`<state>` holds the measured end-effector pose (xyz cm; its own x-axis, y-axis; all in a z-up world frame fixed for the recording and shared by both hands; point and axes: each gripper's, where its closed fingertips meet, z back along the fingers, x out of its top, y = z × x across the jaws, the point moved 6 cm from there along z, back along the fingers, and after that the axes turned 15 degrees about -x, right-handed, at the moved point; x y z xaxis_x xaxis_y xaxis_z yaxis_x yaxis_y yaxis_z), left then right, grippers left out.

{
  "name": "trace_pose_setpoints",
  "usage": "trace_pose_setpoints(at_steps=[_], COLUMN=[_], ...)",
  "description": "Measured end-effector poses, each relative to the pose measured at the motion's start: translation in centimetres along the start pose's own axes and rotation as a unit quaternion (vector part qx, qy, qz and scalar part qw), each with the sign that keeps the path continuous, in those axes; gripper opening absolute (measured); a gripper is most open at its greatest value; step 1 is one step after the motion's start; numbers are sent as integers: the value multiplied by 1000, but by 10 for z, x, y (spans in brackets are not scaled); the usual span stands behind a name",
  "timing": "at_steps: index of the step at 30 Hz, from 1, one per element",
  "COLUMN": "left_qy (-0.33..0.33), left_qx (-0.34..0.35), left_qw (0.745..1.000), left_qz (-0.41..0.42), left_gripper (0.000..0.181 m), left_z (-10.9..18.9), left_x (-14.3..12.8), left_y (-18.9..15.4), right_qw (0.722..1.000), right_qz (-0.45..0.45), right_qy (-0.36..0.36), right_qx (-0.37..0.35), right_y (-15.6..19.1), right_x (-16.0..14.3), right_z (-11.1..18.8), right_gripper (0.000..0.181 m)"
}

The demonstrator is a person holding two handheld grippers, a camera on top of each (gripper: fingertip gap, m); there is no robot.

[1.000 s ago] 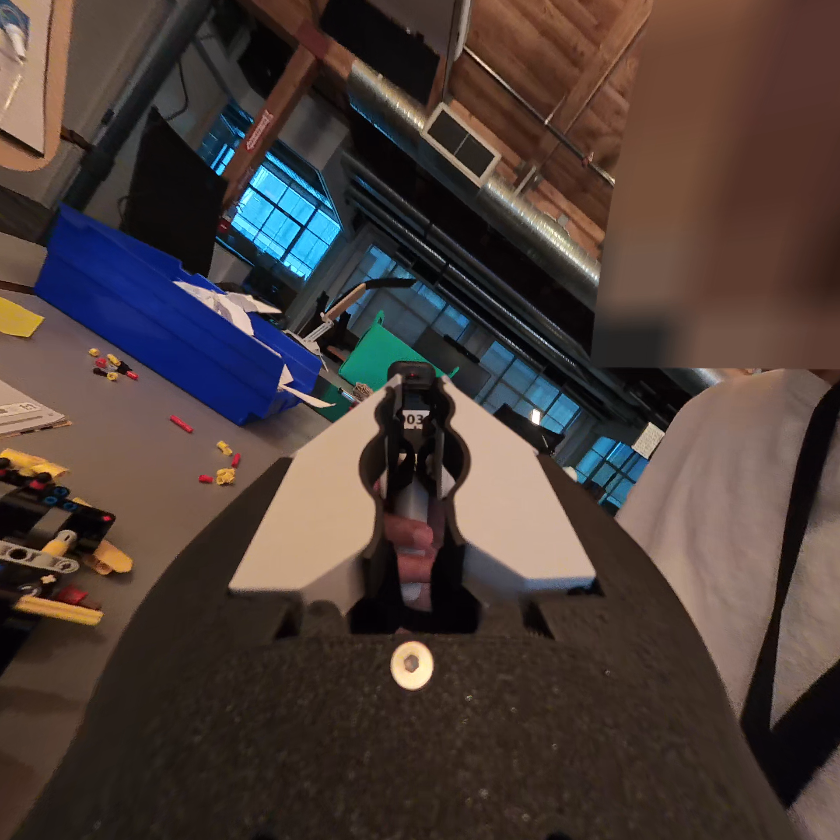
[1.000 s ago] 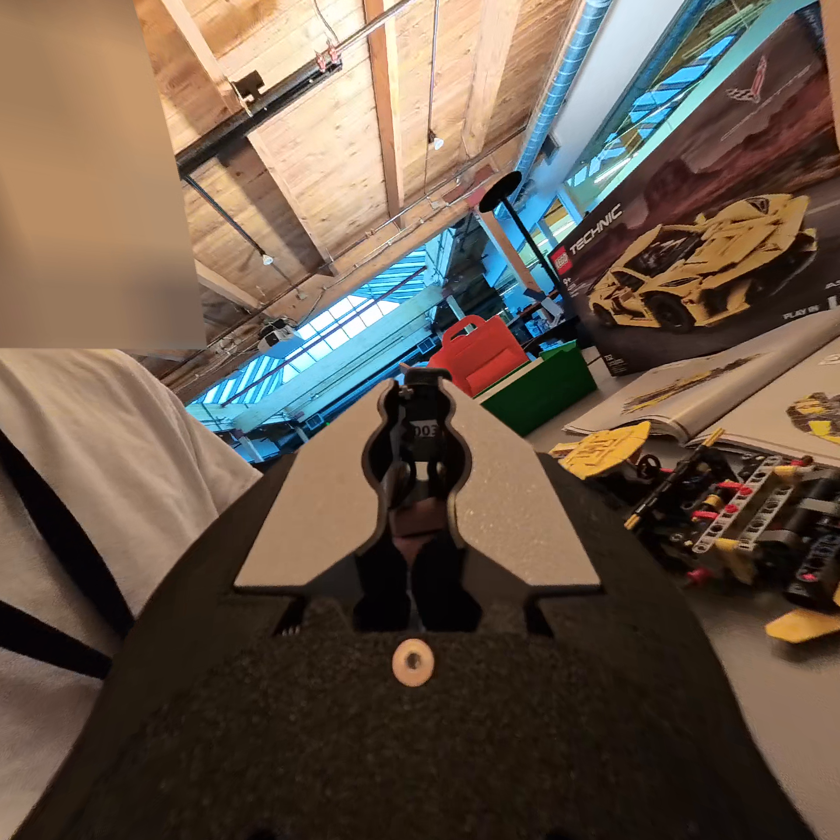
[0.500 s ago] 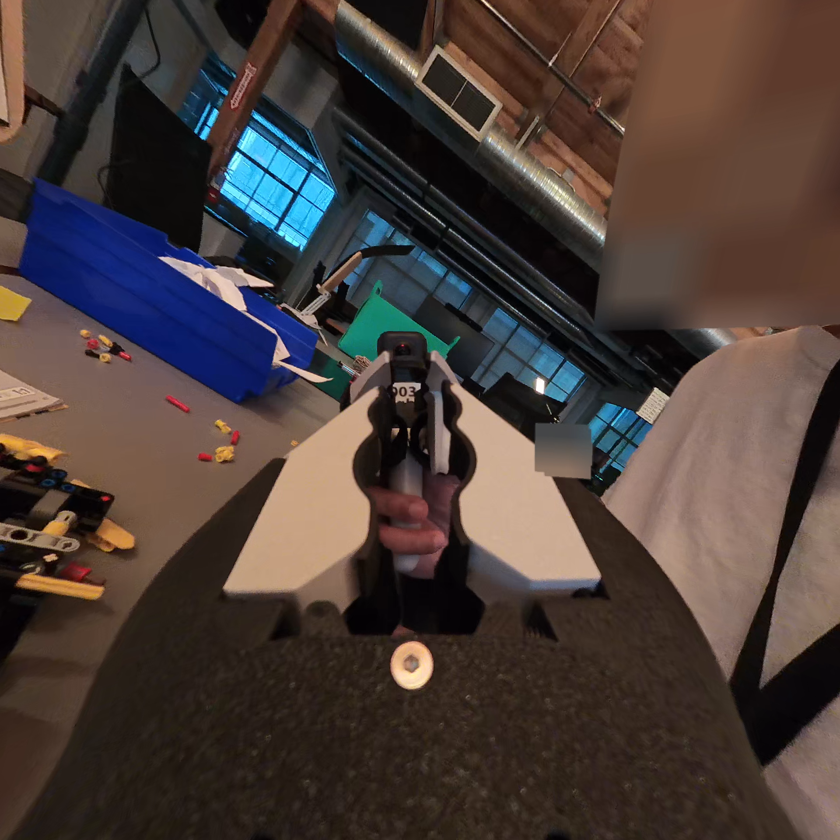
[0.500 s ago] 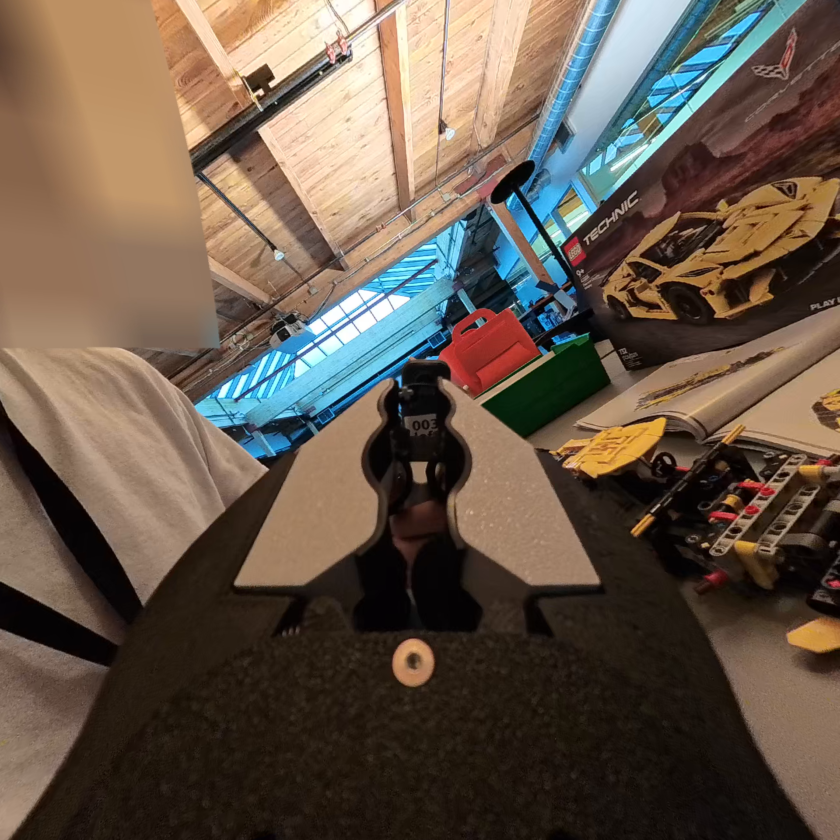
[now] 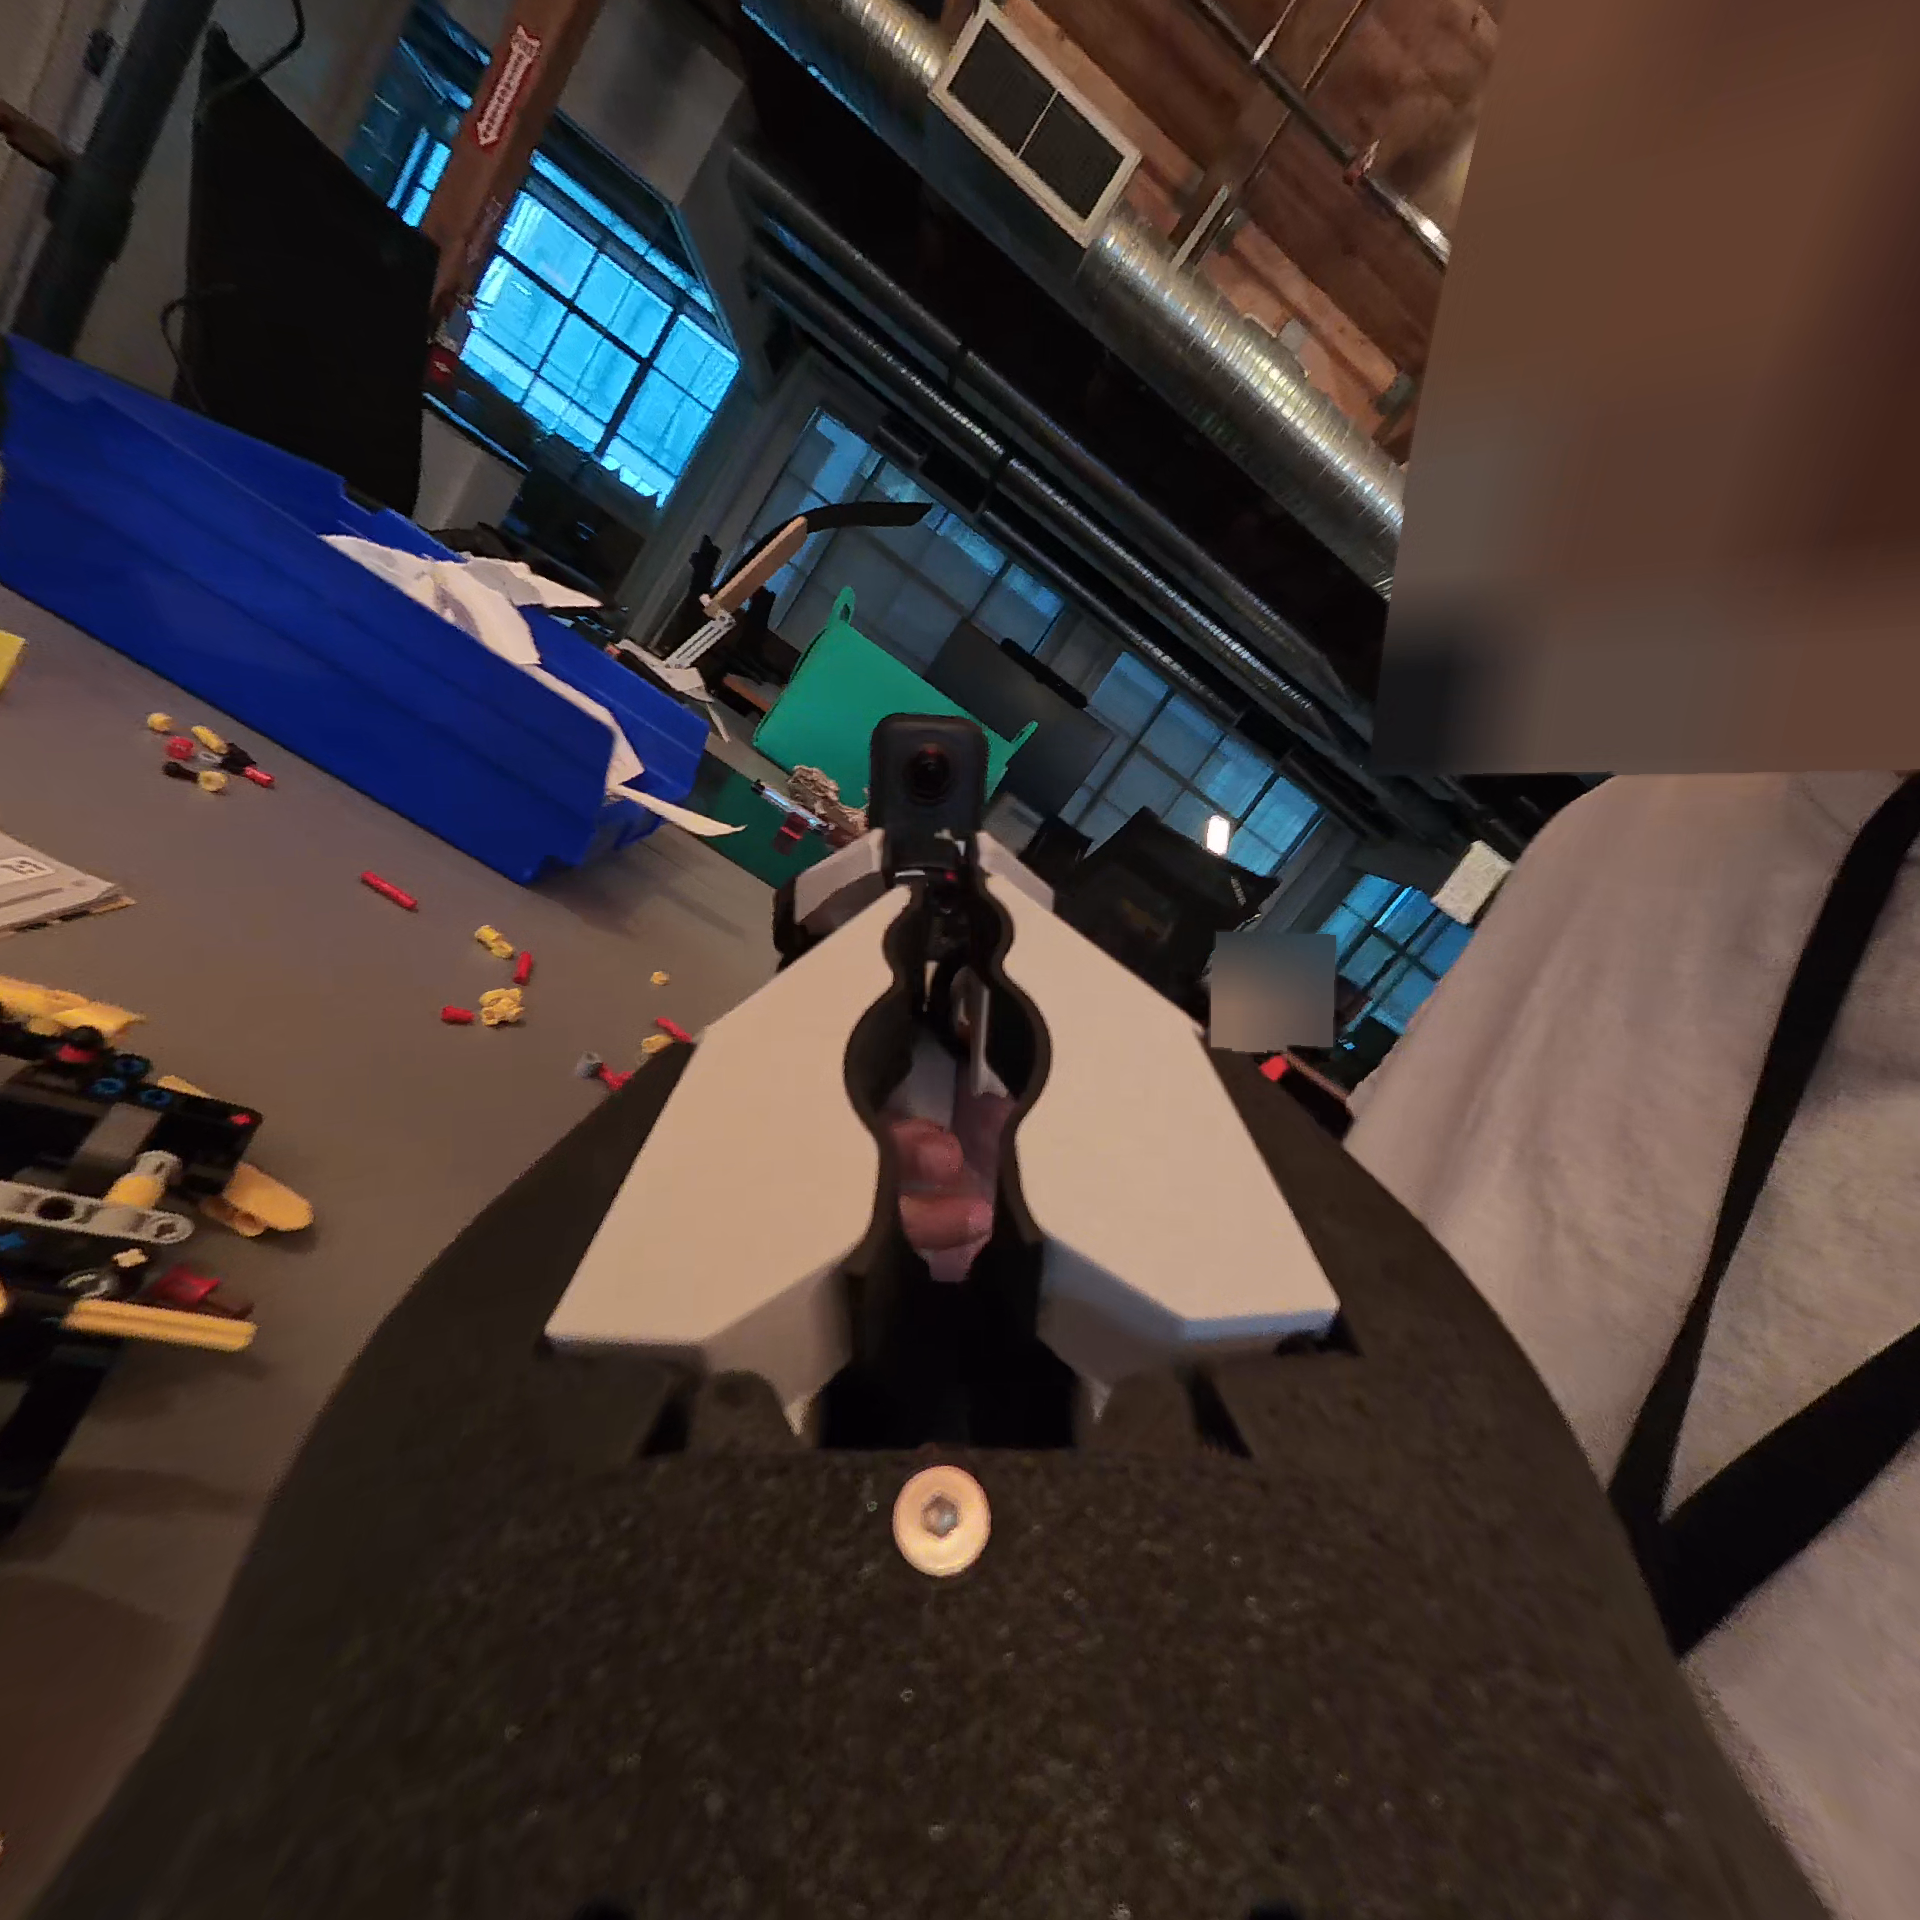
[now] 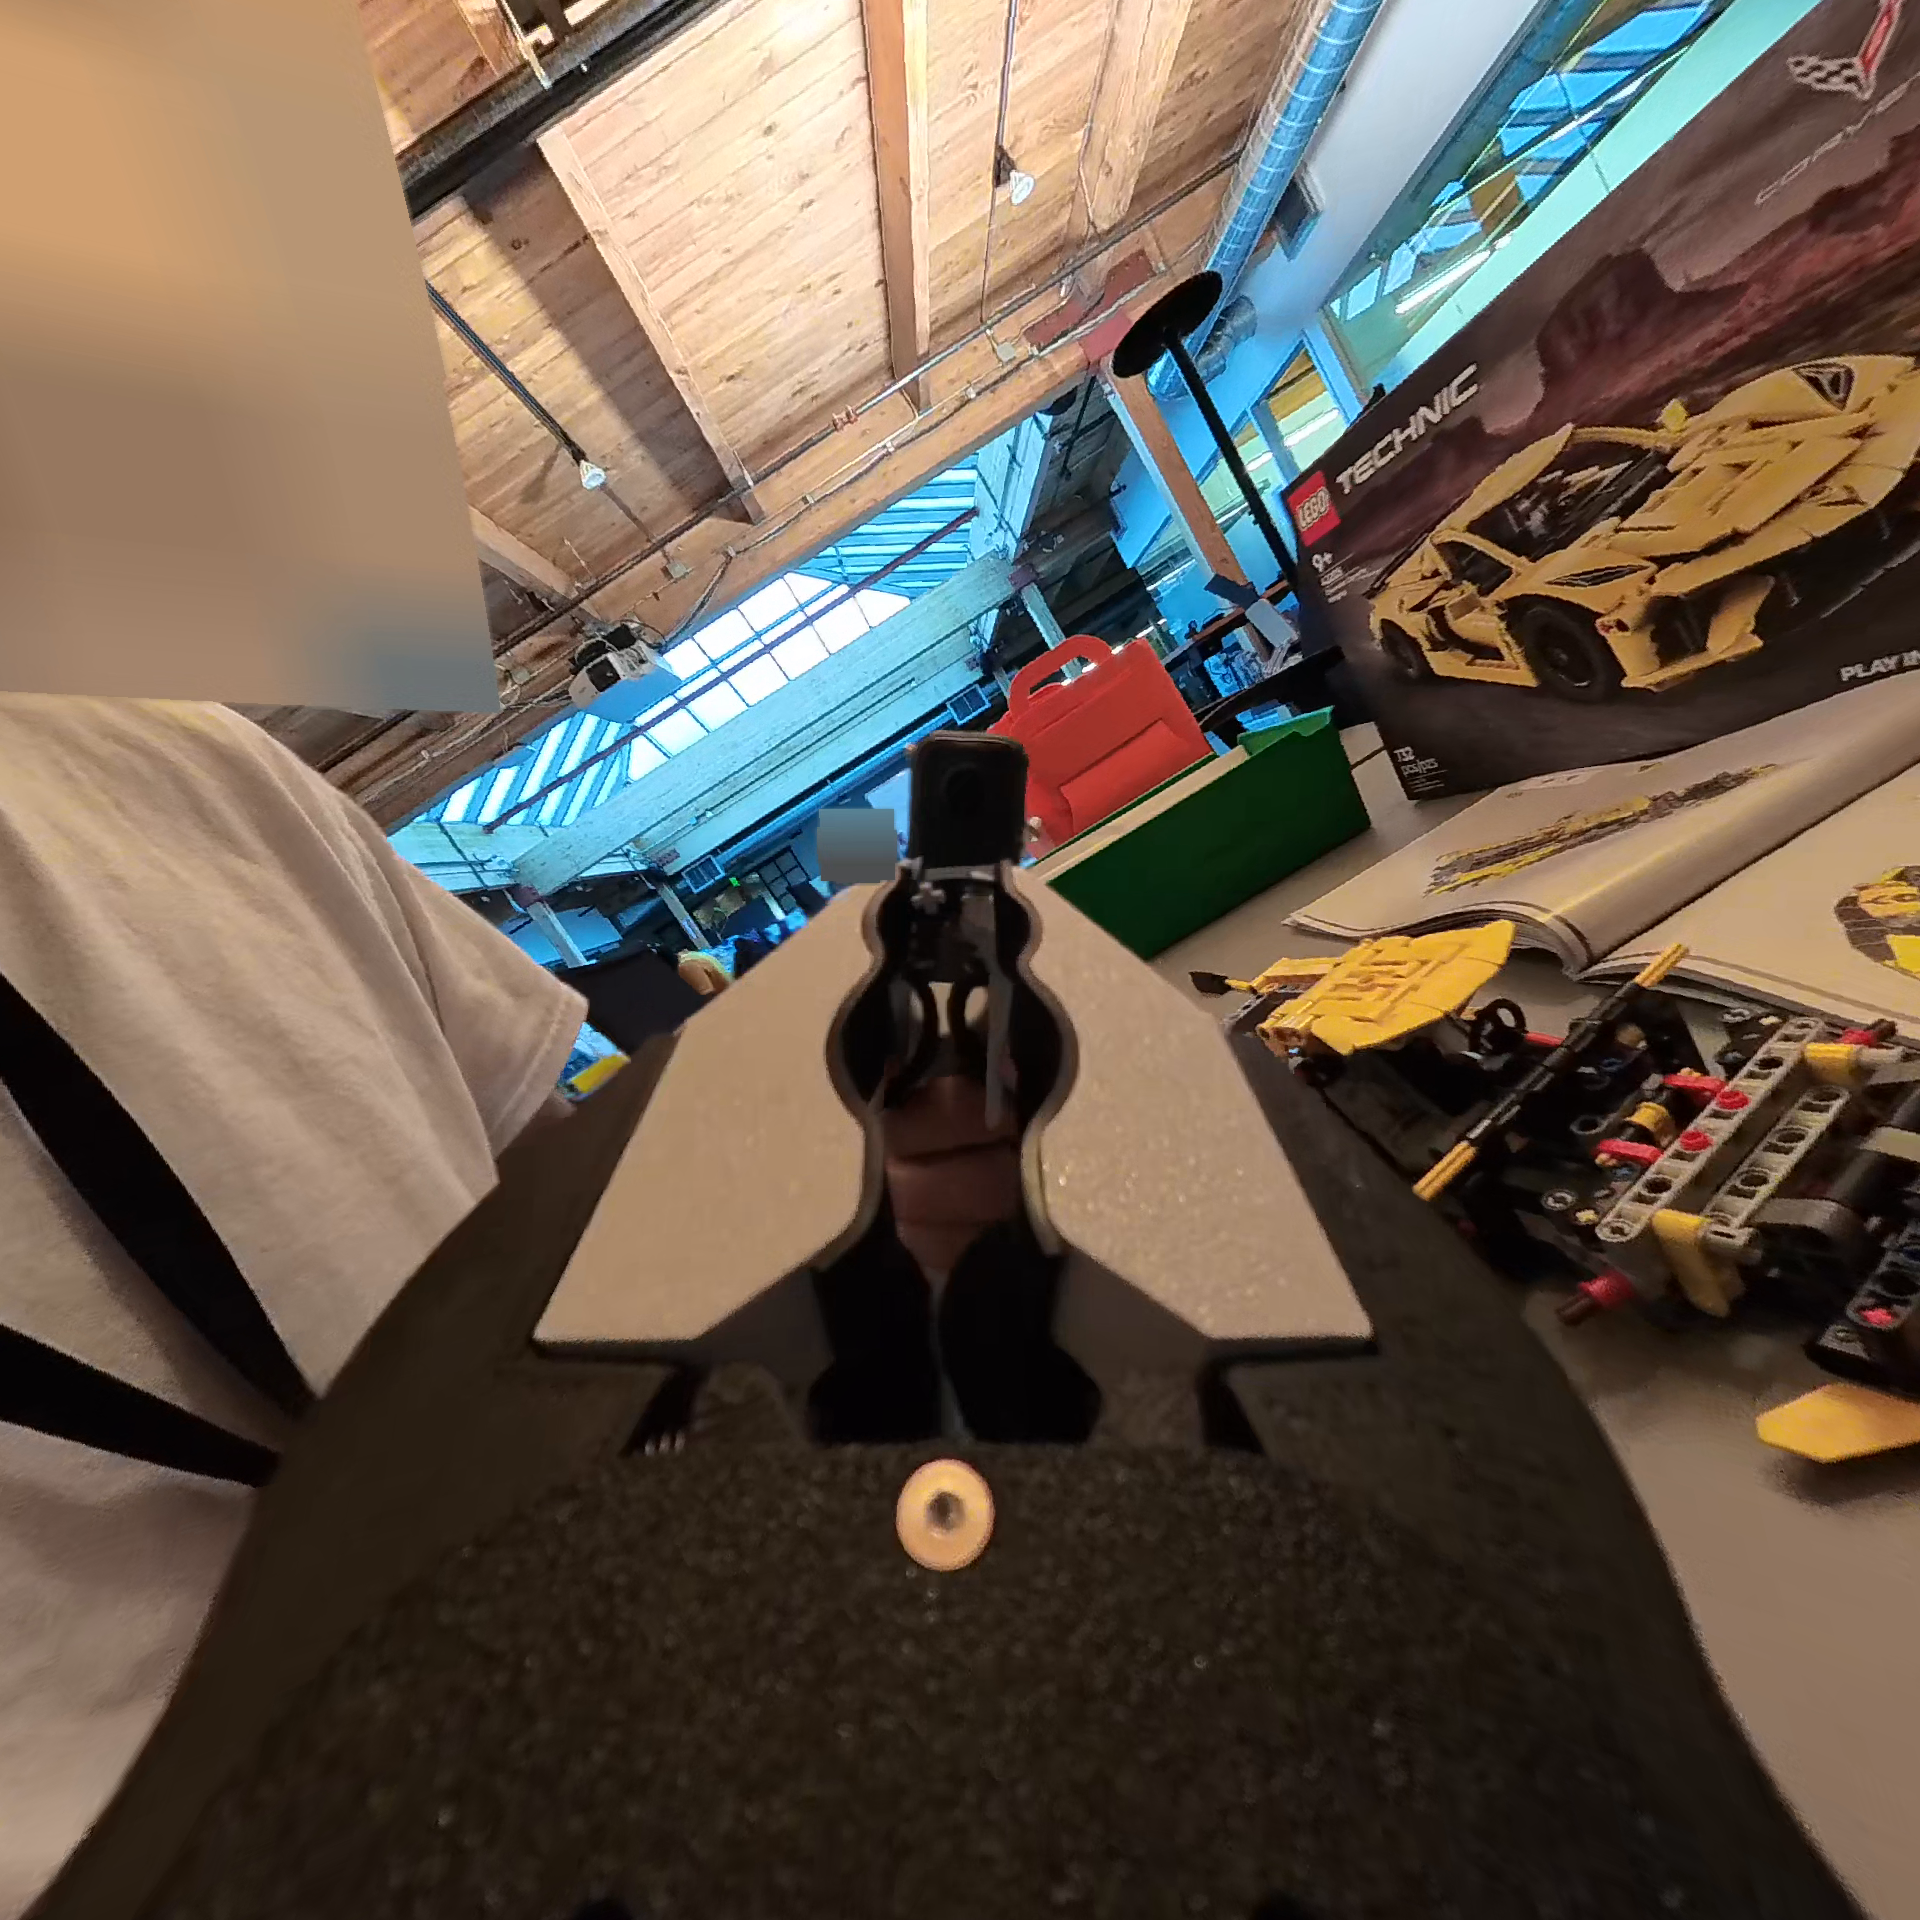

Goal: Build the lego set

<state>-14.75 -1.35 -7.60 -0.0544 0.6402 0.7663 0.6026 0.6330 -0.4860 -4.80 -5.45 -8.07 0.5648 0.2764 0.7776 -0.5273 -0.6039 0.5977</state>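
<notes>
Left hand-held gripper (image 5: 940, 914) and right hand-held gripper (image 6: 951, 904) faced each other, nearly closed, gripping nothing, raised beside the half-built car (image 6: 1704, 1164) on the desk (image 6: 1704, 1558). Risked colliding with each other if lowered carelessly.

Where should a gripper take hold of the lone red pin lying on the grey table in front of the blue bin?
Grip the red pin across its thin middle, coming straight down from above. It lies flat on the grey table with bare surface on all sides, apart from the blue bin, so fingers can likely straddle its short width.
</notes>
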Motion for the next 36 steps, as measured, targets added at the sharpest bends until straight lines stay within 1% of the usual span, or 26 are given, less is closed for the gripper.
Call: trace_pose_setpoints(at_steps=[2,5,7,9,12,15,16,17,20,22,25,26,27,28,29,30,31,32,33,35,36], left_qy=[-2,-60,-94,-117,-103,-71,-66,-65,-58,-61,-26,-14,0,17,38,68,111,155,199,287,317], left_qx=[-1,-20,-19,-28,-15,-6,-17,-30,-19,-25,-1,12,28,47,76,114,144,170,199,236,248], left_qw=[1000,998,995,993,994,996,997,997,997,997,997,995,991,985,975,960,938,910,876,800,763], left_qz=[-14,-6,-24,-21,-39,-51,-44,-31,-37,-36,-74,-97,-130,-165,-204,-248,-295,-344,-391,-471,-506], left_gripper=[7,6,6,7,7,8,6,7,6,7,6,6,6,7,6,7,7,7,7,7,7], left_z=[-1,-8,-12,-17,-18,-16,-15,-14,-14,-14,-11,-11,-10,-9,-7,-5,-3,-2,0,3,4], left_x=[0,1,-1,-2,-3,-5,-5,-5,-5,-5,-2,0,3,5,8,9,8,5,2,-7,-12], left_y=[-2,-3,-2,-1,1,3,3,2,5,6,9,10,9,7,7,8,8,7,8,10,10], right_qw=[1000,999,998,997,998,999,999,999,999,999,999,999,999,999,998,998,997,996,994,984,981], right_qz=[1,-29,-16,-21,5,11,15,15,11,4,-15,-22,-30,-41,-51,-50,-38,-16,10,60,71], right_qy=[-7,-39,-58,-68,-67,-50,-44,-40,-40,-40,-28,-28,-25,-23,-24,-22,-13,4,22,68,86], right_qx=[4,24,13,17,-3,-11,-8,-1,-14,-8,-8,-12,-20,-26,-29,-44,-68,-91,-110,-152,-161], right_y=[2,4,4,5,3,1,2,4,0,0,-7,-10,-14,-18,-21,-26,-29,-31,-31,-35,-37], right_x=[0,5,7,9,10,7,6,5,5,5,5,5,5,5,6,7,6,4,0,-11,-17], right_z=[0,0,1,4,7,6,6,5,5,5,3,2,2,2,4,6,6,5,3,-4,-7], right_gripper=[14,14,15,15,15,14,15,15,15,15,14,15,21,37,45,49,51,54,55,59,61])
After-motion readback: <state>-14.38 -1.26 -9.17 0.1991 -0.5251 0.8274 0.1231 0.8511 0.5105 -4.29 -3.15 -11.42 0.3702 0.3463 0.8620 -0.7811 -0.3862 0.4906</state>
